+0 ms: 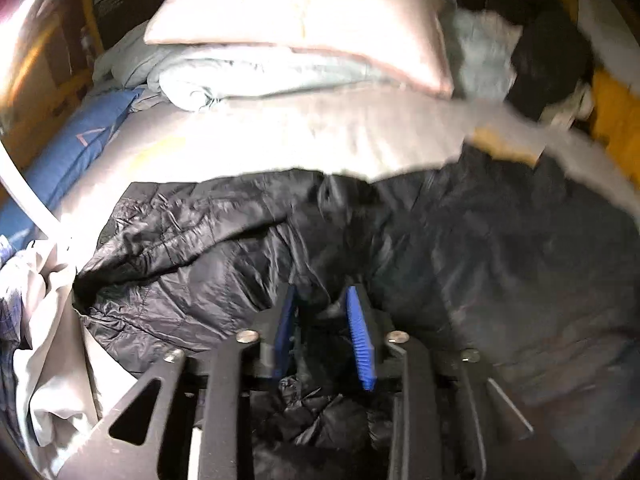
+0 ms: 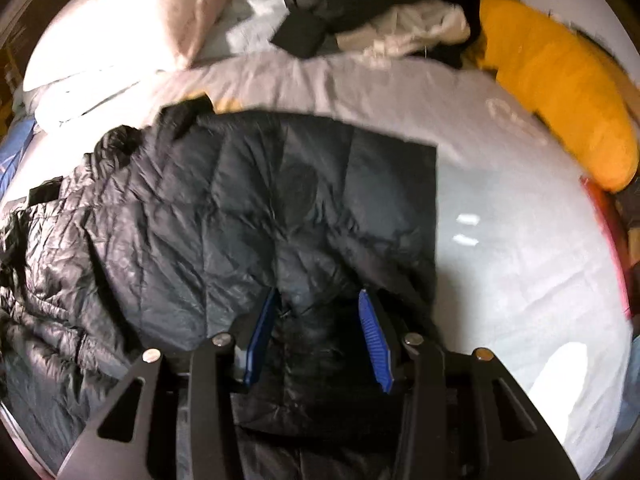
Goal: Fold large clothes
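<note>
Looking into a home bedroom: pale bedsheet (image 2: 500, 264) spreading mid-frame, pink pillow (image 1: 304, 20) lying at top, yellow cushion (image 2: 560, 92) resting upper right.

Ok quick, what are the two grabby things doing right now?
Left hand-held gripper: closed on a bunched fold of the black puffer jacket.
Right hand-held gripper: closed on the jacket's edge.

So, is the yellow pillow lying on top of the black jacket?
No, the yellow pillow lies apart from the black jacket, with bare sheet between them.
</note>
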`<act>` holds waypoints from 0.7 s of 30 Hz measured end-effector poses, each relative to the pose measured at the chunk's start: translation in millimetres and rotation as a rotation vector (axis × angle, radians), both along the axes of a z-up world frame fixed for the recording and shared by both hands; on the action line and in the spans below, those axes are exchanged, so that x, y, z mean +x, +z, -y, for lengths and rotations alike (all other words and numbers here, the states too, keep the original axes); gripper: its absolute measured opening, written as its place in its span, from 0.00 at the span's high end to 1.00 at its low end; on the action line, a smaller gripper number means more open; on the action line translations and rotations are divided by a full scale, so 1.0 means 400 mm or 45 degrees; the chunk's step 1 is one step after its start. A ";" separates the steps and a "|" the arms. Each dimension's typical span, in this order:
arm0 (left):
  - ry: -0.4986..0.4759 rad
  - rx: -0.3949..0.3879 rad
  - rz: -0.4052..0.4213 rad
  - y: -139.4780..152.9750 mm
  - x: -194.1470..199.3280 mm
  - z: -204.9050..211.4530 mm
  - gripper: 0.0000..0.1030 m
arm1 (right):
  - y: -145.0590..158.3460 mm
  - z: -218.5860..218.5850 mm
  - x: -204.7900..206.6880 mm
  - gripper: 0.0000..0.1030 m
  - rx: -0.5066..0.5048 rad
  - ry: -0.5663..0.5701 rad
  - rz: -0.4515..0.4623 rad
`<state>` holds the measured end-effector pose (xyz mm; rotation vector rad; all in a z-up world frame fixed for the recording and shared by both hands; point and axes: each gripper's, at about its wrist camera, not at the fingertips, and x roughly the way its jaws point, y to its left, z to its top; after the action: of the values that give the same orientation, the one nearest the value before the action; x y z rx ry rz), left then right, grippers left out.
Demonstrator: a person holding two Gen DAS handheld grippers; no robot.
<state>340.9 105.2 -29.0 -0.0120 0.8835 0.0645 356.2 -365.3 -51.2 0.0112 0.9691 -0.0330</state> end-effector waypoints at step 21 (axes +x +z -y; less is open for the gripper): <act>0.045 0.038 0.405 0.222 -0.109 -0.146 0.65 | 0.092 0.023 -0.075 0.44 0.135 0.045 0.137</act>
<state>297.3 163.8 59.7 -0.0096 0.5640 0.1059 326.3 -374.7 -14.3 0.0929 0.8628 0.0511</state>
